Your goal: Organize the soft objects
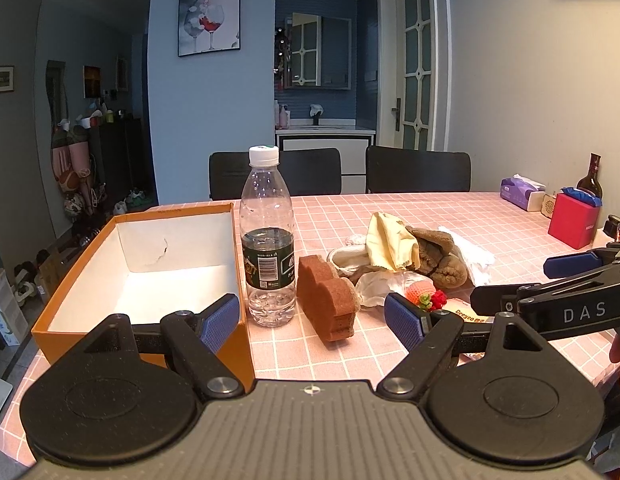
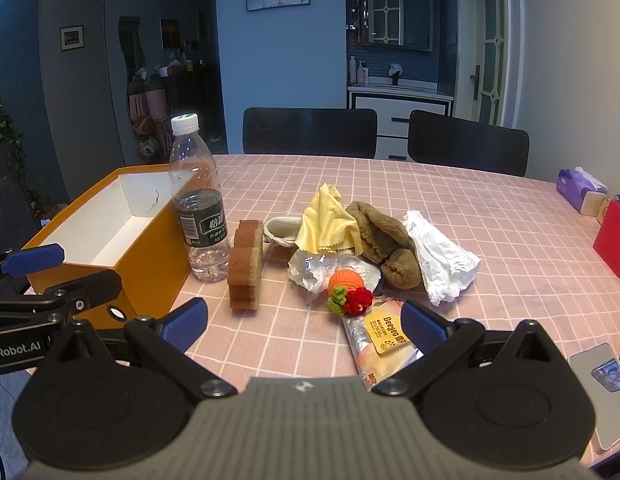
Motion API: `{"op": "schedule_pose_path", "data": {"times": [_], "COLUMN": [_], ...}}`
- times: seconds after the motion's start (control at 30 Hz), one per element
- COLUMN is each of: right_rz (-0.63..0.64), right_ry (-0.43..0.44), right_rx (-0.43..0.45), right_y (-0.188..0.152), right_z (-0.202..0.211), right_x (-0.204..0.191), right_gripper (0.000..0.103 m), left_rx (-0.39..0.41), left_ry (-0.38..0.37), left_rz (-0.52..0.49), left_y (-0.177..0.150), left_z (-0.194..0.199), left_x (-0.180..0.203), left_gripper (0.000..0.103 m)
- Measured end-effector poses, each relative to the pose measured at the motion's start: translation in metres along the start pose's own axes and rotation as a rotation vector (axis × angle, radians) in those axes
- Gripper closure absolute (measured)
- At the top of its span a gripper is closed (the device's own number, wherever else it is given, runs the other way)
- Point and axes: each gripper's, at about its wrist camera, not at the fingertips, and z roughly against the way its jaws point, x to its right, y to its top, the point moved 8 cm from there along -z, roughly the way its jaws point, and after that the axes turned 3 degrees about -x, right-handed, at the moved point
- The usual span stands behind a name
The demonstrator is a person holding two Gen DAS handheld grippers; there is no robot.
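Observation:
A heap of soft things lies mid-table: a brown sponge (image 2: 245,263) on edge, a yellow cloth (image 2: 328,224), a brown plush piece (image 2: 384,240), a white crumpled cloth (image 2: 440,258), and an orange and red crocheted toy (image 2: 348,287). A wrapped bun packet (image 2: 380,340) lies nearest the right gripper. An orange box (image 1: 138,268) with a white inside stands at the left, nothing in it. My left gripper (image 1: 312,322) is open, just short of the sponge (image 1: 326,298). My right gripper (image 2: 306,322) is open above the table, short of the toy and packet.
A water bottle (image 1: 268,240) stands between the box and the sponge. A tissue pack (image 1: 520,192), a red box (image 1: 572,220) and a dark bottle (image 1: 590,180) sit at the far right. Two black chairs (image 2: 310,130) stand behind the table. A silver device (image 2: 602,376) lies near right.

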Motion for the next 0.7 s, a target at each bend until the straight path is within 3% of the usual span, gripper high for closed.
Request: {"op": "schedule_pose_path", "data": {"times": [0.7], "right_rz": [-0.002], "right_ry": [-0.004], "right_rx": [-0.004], "right_y": [-0.0008], "right_z": [-0.0016], "right_x": [0.0029], "right_gripper": [0.002], "left_rx": [0.015], "left_ry": [-0.008], "left_rz": [0.001], "left_y": [0.0004], "left_z": [-0.0024], "left_x": [0.0018], "left_gripper": [0.007]}}
